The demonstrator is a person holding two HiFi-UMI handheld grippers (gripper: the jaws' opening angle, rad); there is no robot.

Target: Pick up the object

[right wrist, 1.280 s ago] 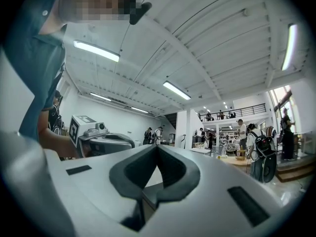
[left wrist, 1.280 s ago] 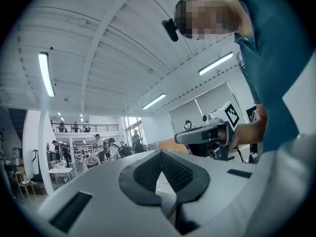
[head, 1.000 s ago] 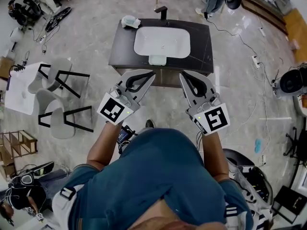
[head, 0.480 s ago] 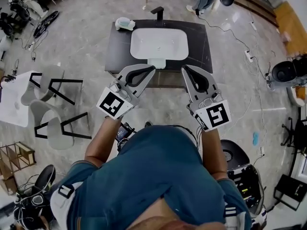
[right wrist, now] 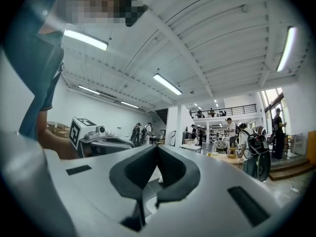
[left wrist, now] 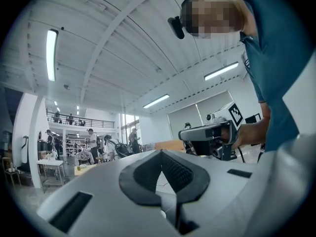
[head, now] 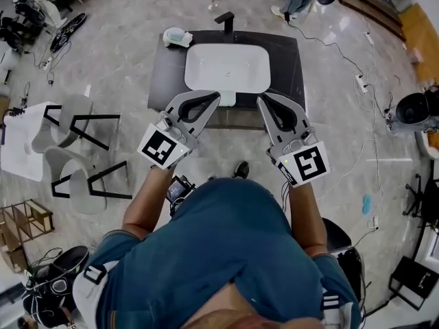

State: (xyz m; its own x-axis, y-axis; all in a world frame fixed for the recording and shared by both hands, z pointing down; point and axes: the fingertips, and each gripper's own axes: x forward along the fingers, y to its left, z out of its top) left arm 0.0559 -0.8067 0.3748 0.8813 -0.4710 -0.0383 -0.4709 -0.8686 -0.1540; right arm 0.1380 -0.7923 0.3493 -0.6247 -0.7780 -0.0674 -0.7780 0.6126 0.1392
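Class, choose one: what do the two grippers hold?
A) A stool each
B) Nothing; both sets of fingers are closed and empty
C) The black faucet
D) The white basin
B: the left gripper and the right gripper each show fingers pressed together with nothing between them in their own views.

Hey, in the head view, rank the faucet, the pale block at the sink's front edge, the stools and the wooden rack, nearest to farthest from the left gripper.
From the left gripper:
1. pale block, right beside its tip, at the basin's front edge.
2. faucet, behind the basin.
3. stools, on the floor to the left.
4. wooden rack, far lower left.
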